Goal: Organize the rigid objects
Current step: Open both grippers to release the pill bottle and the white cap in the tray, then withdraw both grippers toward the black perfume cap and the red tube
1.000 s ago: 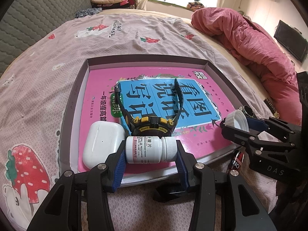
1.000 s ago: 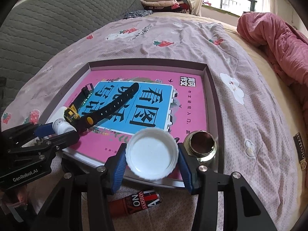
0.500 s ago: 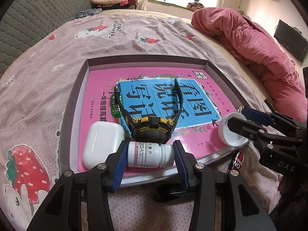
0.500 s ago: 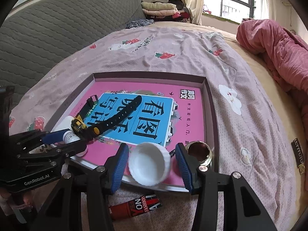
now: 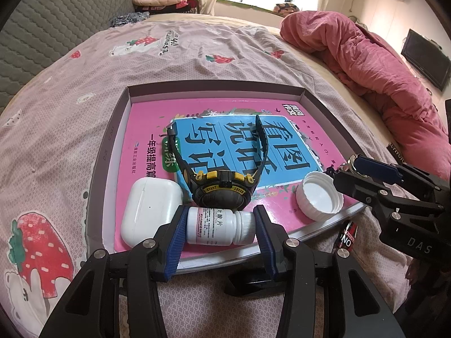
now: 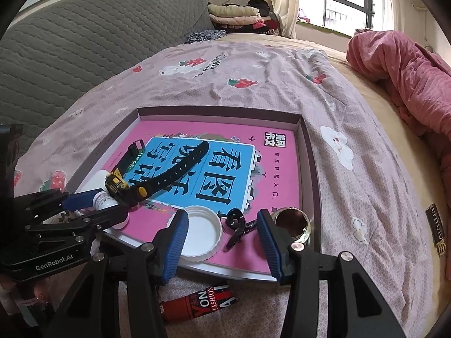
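Note:
A shallow grey tray (image 5: 112,129) on the bed holds a pink and blue book (image 5: 225,140). On the book lie a black and yellow watch (image 5: 222,186), a white earbud case (image 5: 149,205), a white pill bottle (image 5: 220,226) and a white cap (image 5: 320,197). My left gripper (image 5: 220,239) is shut on the pill bottle, which lies on its side at the tray's near edge. My right gripper (image 6: 221,242) is open; the white cap (image 6: 197,236) lies on the book by its left finger. A black keyring piece (image 6: 236,225) and a round brass jar (image 6: 293,222) sit in the tray's near right corner.
A red lighter with "FASHION" print (image 6: 197,304) lies on the bedsheet just outside the tray's near edge. A rumpled pink quilt (image 5: 366,64) lies to the right. A grey quilted headboard (image 6: 84,42) stands at the left, folded clothes (image 6: 239,14) at the back.
My right gripper has opened and let the white cap go onto the book, then drawn back. My left gripper has lowered the pill bottle to the tray's near edge.

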Action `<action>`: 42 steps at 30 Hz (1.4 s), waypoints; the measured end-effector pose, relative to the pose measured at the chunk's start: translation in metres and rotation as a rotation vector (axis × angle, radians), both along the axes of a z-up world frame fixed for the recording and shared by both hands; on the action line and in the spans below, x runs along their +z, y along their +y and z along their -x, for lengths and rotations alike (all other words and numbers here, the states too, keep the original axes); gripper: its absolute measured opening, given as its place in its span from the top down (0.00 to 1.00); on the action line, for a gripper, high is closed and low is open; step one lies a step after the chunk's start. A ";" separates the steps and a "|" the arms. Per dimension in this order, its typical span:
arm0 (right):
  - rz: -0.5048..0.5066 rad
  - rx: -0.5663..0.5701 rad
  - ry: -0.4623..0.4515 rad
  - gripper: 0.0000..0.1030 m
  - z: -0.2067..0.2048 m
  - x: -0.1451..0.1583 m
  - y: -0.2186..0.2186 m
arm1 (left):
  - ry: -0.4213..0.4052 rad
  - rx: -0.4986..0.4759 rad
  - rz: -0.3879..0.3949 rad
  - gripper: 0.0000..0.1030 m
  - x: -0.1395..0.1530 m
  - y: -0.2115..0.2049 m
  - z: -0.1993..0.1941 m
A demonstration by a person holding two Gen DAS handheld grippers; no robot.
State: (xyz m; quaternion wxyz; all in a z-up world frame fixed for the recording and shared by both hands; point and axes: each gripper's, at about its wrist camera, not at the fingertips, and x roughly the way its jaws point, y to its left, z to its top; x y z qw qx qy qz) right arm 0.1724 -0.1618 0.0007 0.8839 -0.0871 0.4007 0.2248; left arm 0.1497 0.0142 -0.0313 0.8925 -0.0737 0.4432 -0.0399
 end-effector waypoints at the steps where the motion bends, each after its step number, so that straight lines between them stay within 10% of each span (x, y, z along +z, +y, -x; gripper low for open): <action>1: -0.001 0.001 -0.003 0.51 0.001 0.000 0.000 | 0.000 0.000 0.001 0.53 0.000 0.000 0.000; 42: -0.001 0.008 -0.019 0.47 0.005 -0.005 0.003 | -0.031 -0.015 -0.014 0.44 0.012 -0.007 0.006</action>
